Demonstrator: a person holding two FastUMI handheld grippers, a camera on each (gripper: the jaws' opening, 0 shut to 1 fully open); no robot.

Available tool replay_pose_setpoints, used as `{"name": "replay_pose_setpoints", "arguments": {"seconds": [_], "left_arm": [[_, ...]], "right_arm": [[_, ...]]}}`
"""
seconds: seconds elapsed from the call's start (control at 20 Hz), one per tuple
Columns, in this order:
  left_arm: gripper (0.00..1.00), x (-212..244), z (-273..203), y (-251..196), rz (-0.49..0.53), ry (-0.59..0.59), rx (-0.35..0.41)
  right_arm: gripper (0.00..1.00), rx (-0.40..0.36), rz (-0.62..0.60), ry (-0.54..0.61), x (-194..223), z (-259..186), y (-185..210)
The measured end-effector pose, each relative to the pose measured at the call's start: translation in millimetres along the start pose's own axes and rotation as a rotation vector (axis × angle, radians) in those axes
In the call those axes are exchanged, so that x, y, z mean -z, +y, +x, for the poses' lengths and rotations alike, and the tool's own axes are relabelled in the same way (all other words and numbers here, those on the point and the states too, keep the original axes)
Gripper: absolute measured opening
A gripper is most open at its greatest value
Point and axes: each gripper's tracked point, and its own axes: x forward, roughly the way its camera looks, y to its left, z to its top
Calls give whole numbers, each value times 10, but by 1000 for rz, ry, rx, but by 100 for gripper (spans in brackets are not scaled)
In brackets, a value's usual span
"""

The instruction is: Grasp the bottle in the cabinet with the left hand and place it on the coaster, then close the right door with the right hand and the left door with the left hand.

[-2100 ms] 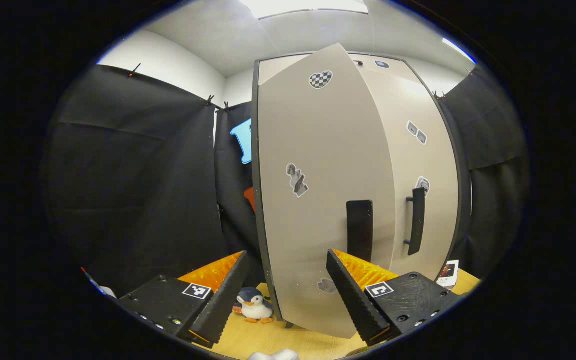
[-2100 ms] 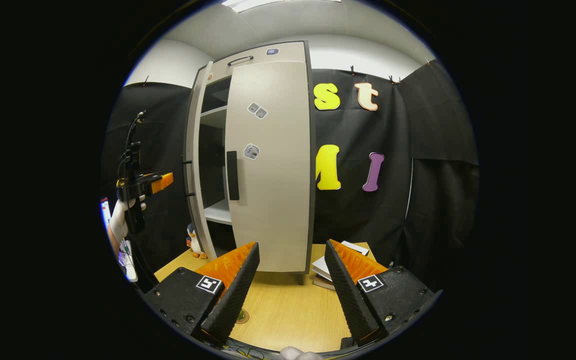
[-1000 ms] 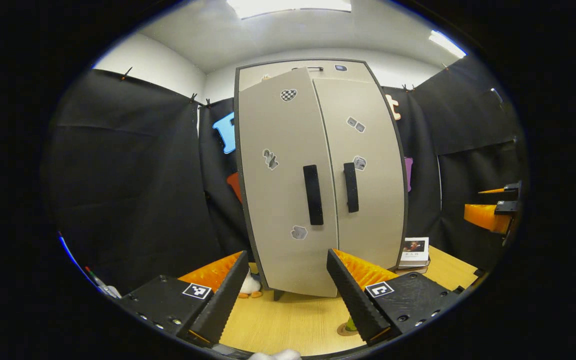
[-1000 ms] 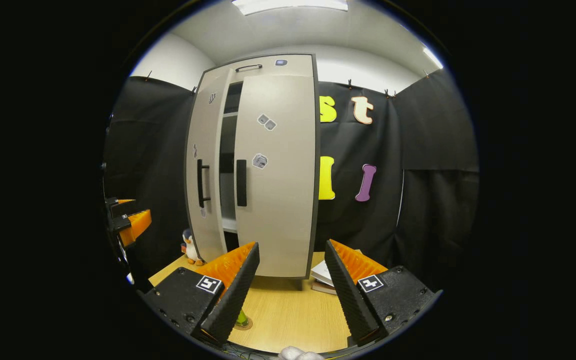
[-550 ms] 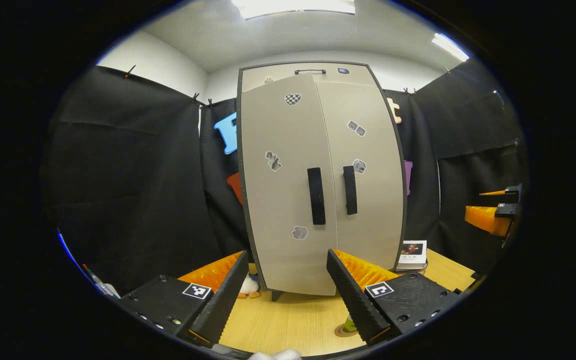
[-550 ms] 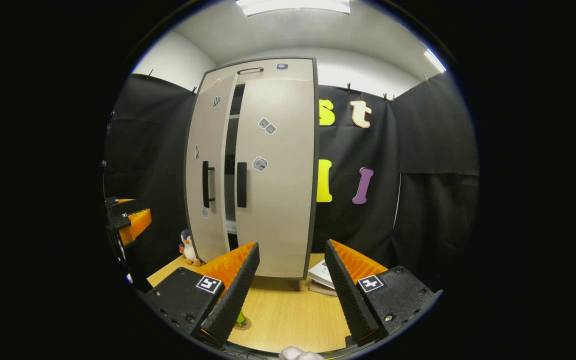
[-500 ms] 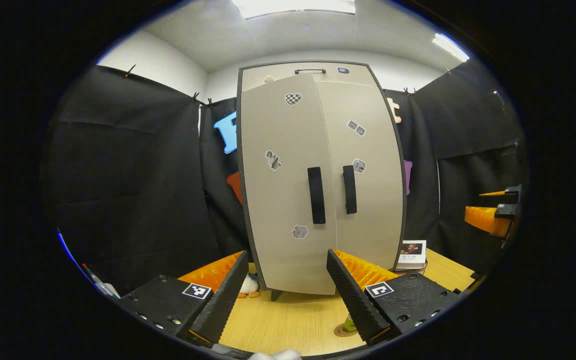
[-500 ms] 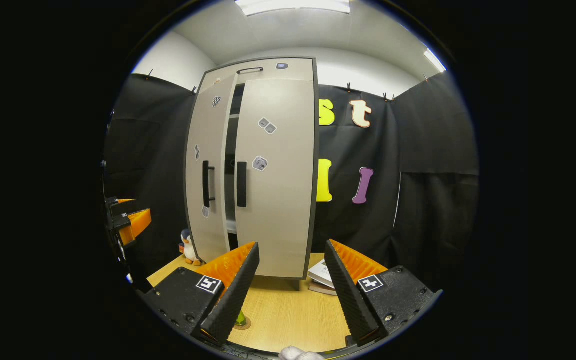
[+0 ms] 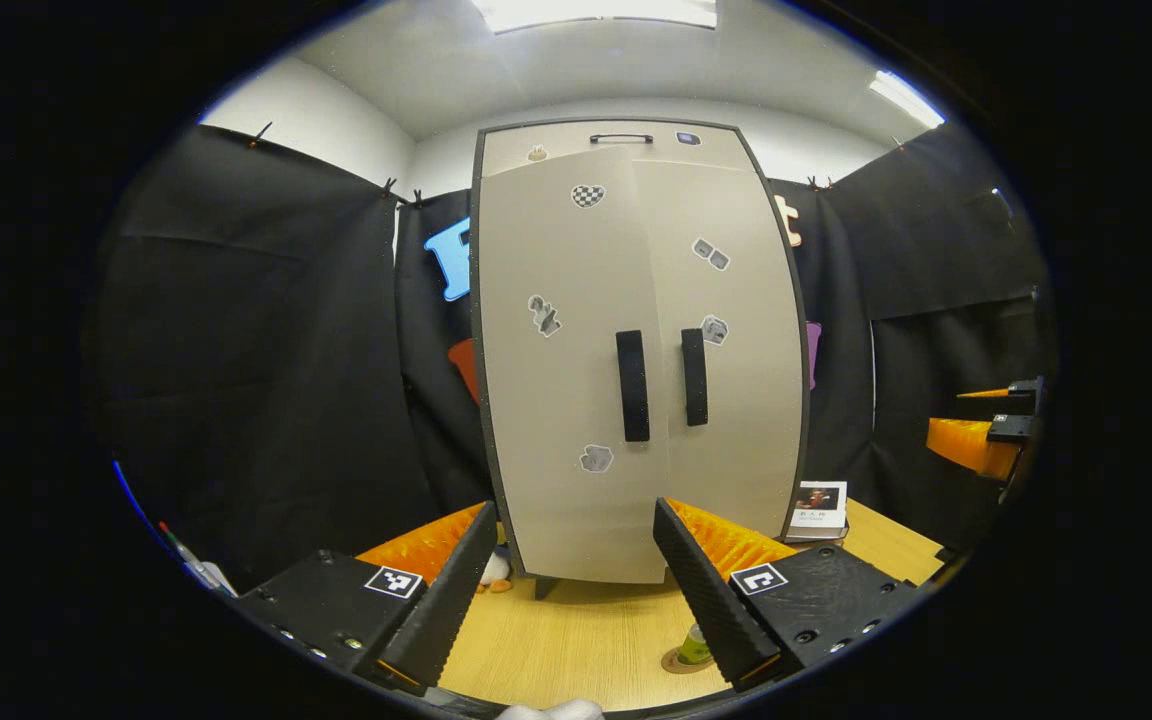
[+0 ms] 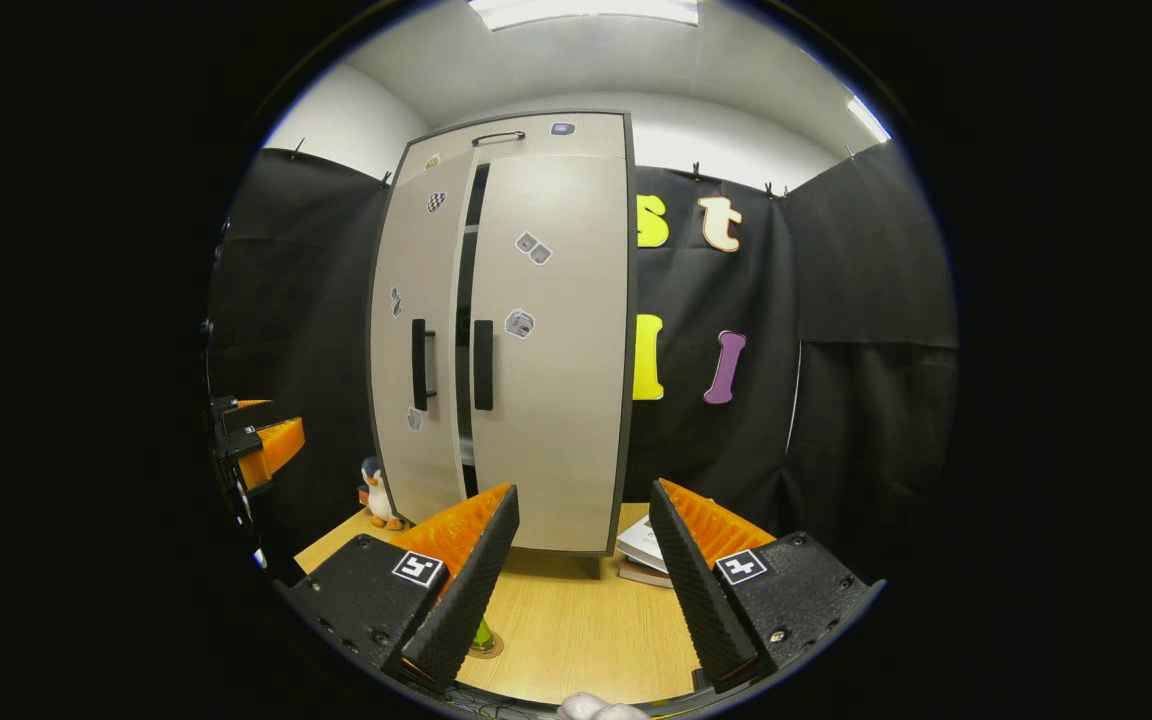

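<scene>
The left door [image 10: 414,330] stands ahead of and above the left gripper [image 9: 570,590], whose fingers are spread wide and hold nothing. In the right gripper view a narrow dark gap runs top to bottom between this door and the right door [image 10: 551,340], so it seems not quite shut; from the left gripper view the two look nearly flush, and I cannot tell how much swing is left. The door's long axis is vertical, as is its handle [image 9: 632,385], which sits above the fingers and a little toward the right finger. The left gripper faces the door straighter on; the right gripper [image 10: 576,590], also wide and empty, looks at it from an angle. The bottle [image 9: 698,645] stands upright on the coaster [image 9: 681,662], low down just beside the left gripper's right finger.
</scene>
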Motion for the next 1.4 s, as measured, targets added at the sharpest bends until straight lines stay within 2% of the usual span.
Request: {"name": "replay_pose_setpoints", "arguments": {"seconds": [0.3, 1.4], "left_arm": [[96, 35, 14, 5, -21, 12, 6], [96, -7, -11, -5, 2, -4, 14]], "right_arm": [[81, 10, -7, 1, 10, 1, -19], [81, 6, -8, -5, 16, -56, 63]]}}
